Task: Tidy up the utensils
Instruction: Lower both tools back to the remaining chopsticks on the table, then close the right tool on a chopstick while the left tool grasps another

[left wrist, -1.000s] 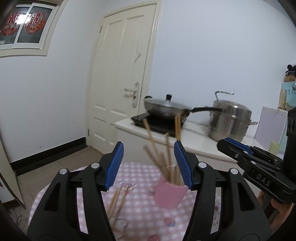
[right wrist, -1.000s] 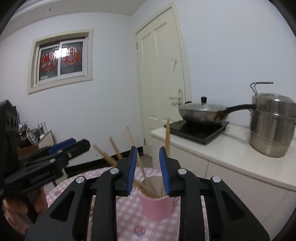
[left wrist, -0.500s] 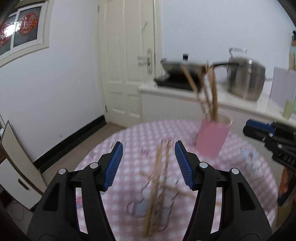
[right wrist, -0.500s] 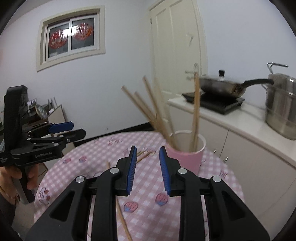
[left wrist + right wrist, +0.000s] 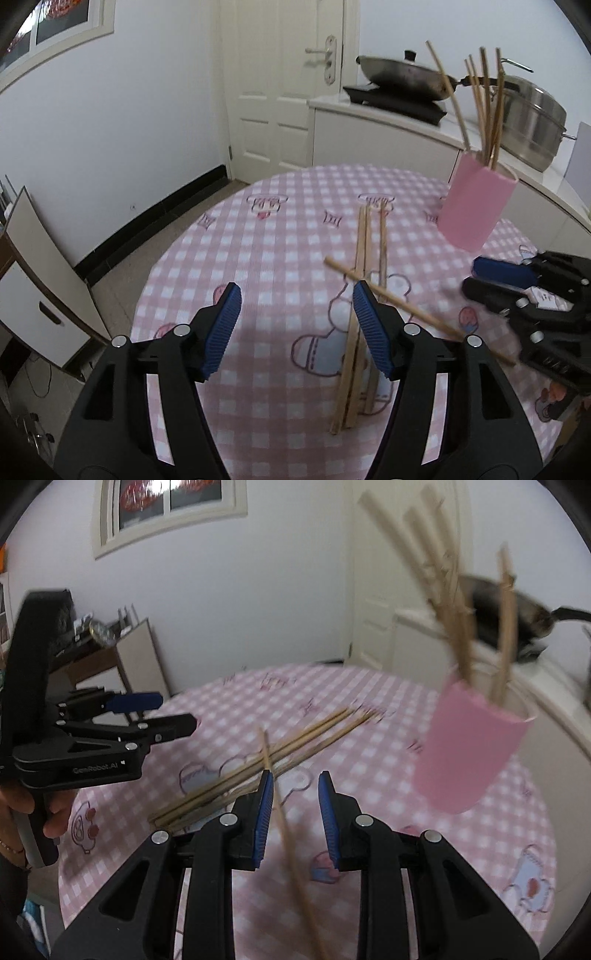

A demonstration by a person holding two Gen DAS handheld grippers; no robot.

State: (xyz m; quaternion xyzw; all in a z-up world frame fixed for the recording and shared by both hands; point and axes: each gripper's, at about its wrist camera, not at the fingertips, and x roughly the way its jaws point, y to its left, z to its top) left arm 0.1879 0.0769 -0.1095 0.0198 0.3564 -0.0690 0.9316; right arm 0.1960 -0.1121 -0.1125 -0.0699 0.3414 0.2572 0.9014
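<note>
Round desk (image 5: 258,258) under a pink checked cloth with cartoon prints. On it, toward the middle, a bundle of wooden chopsticks (image 5: 364,295) lying side by side, touching one another, with a single chopstick (image 5: 417,312) laid crosswise over them. Near the far right edge of the desk, a pink cup (image 5: 476,206) standing upright, several more chopsticks (image 5: 484,107) leaning inside it at different angles. Left tongs (image 5: 297,325) poised above the cloth just left of the bundle, blue pads spread wide and opening further, nothing between them, right pad just beside the bundle. Right tongs (image 5: 295,805) tilted down over the near end of the single chopstick, pads parted by a narrow gap and gripping nothing; stick seen running beneath the gap, close to the left pad, contact impossible to tell through the blur. From the right wrist view, left tongs (image 5: 177,716) seen held by a hand (image 5: 55,812) at the left side of the desk. Behind, a white counter (image 5: 388,122) with a lidded wok (image 5: 402,75) on a black hob and a steel pot (image 5: 532,118), beside a cream door (image 5: 280,92).
</note>
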